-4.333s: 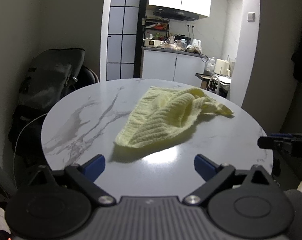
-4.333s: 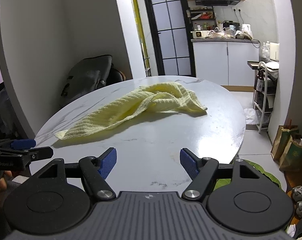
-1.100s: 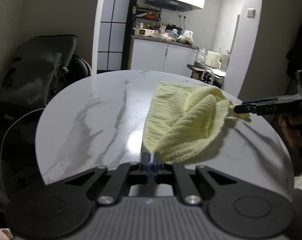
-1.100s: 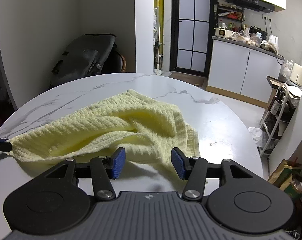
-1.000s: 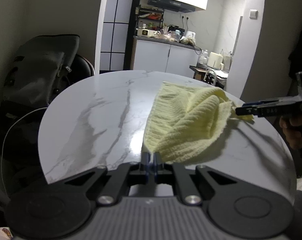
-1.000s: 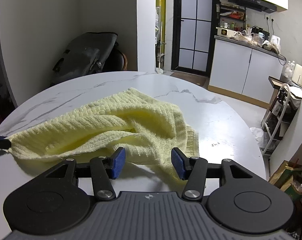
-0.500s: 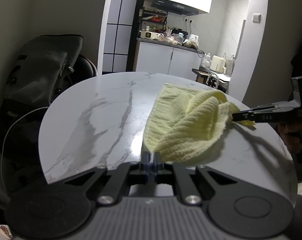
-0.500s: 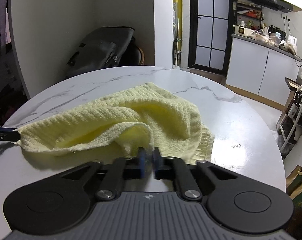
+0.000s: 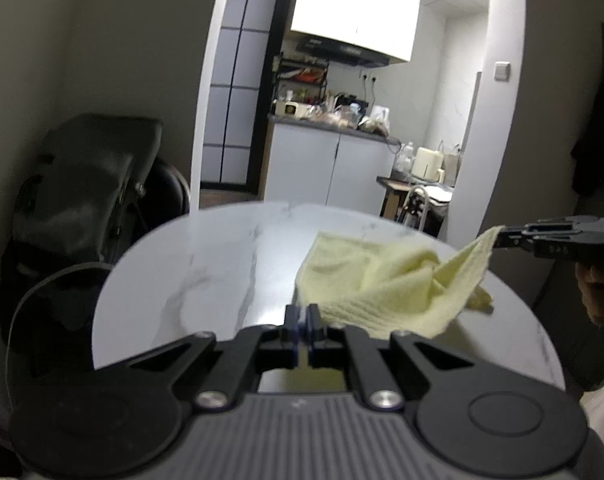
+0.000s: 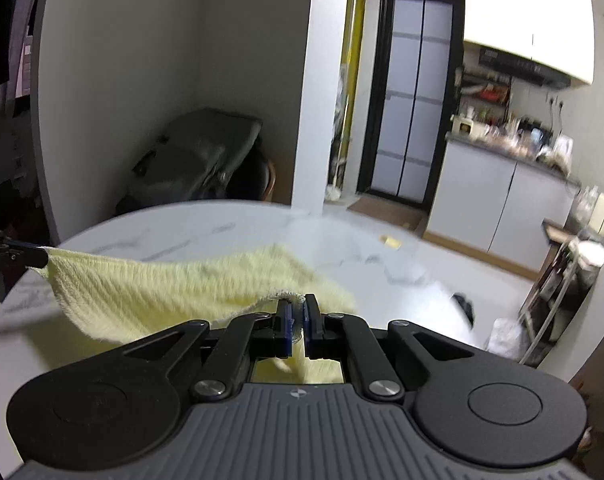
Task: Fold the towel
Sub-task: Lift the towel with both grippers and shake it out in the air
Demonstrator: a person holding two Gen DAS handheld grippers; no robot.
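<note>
- Lifted since half a second ago, the yellow towel (image 10: 170,292) now hangs stretched above the round marble table (image 9: 206,256).
- Left gripper (image 9: 302,322) pinches one corner (jaws fully together).
- Right gripper (image 10: 296,322) clamps another corner.

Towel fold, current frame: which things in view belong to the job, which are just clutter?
In the job:
- yellow towel
- left gripper, shut on one corner
- right gripper, shut on another corner
- marble table

Just lying about:
- dark bag on the chair
- kitchen counter clutter
- small yellow scrap
</note>
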